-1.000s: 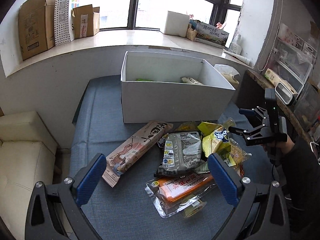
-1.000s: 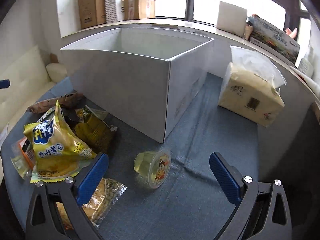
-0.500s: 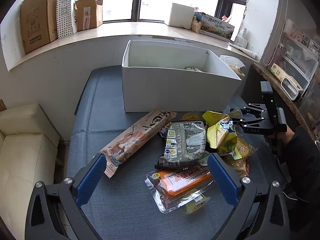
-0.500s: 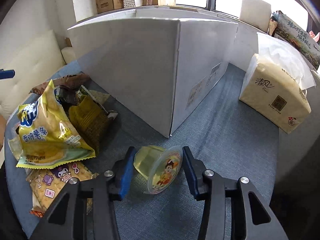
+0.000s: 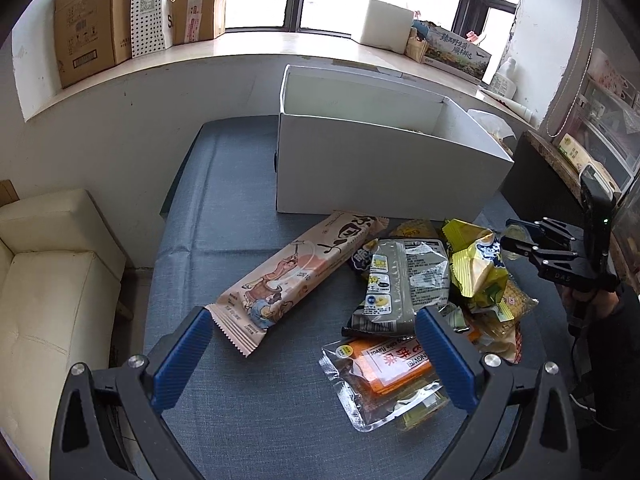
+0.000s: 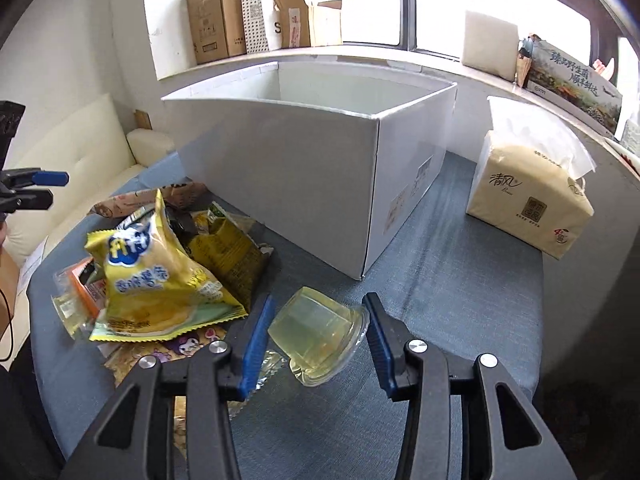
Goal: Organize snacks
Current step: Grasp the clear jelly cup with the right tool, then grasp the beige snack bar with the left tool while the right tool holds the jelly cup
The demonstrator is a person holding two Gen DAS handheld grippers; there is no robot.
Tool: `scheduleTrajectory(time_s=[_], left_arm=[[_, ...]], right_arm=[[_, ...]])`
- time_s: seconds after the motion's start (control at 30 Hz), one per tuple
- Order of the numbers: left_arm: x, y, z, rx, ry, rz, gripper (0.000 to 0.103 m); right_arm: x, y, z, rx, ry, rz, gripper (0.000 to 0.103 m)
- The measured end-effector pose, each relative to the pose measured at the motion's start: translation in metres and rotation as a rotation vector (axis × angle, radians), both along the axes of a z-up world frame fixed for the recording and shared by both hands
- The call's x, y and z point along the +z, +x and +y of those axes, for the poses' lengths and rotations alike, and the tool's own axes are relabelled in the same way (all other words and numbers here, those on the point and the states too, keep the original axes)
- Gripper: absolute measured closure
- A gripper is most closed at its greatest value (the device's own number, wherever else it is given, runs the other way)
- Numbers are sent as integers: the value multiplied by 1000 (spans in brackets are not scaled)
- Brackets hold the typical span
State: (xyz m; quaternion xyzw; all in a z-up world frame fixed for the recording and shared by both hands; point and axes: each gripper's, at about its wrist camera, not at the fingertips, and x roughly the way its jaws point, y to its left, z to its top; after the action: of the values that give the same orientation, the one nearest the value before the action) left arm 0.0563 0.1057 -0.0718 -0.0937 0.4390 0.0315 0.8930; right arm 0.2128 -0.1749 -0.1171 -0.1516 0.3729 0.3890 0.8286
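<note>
Blue table (image 6: 460, 280): jelly cup (image 6: 316, 330) between right tongs (image 6: 318, 336).

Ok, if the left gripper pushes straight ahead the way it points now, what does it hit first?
Probably the grey snack packet lying between the open left gripper fingers, with the white box behind it. Depth is hard to judge.

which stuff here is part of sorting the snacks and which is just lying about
Job:
jelly cup, held by right gripper
white box
yellow chip bag
long bar
grey packet
orange packet
left gripper, open

Lying about:
tissue pack
cardboard boxes
sofa
</note>
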Motion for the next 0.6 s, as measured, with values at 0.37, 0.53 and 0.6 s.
scheduleTrajectory(time_s=[0.37,0.53,0.6], left_arm=[[-43,68,8,-268,205,133,0],[-63,107,14,-445,99,205,0],[-74,119,19,-509,40,245,0]], right_arm=[[70,-62,-23,-93,173,-68,53],[83,-86,-35,-122,293,-18,53],[84,-94,-39,-129,317,-8,53]])
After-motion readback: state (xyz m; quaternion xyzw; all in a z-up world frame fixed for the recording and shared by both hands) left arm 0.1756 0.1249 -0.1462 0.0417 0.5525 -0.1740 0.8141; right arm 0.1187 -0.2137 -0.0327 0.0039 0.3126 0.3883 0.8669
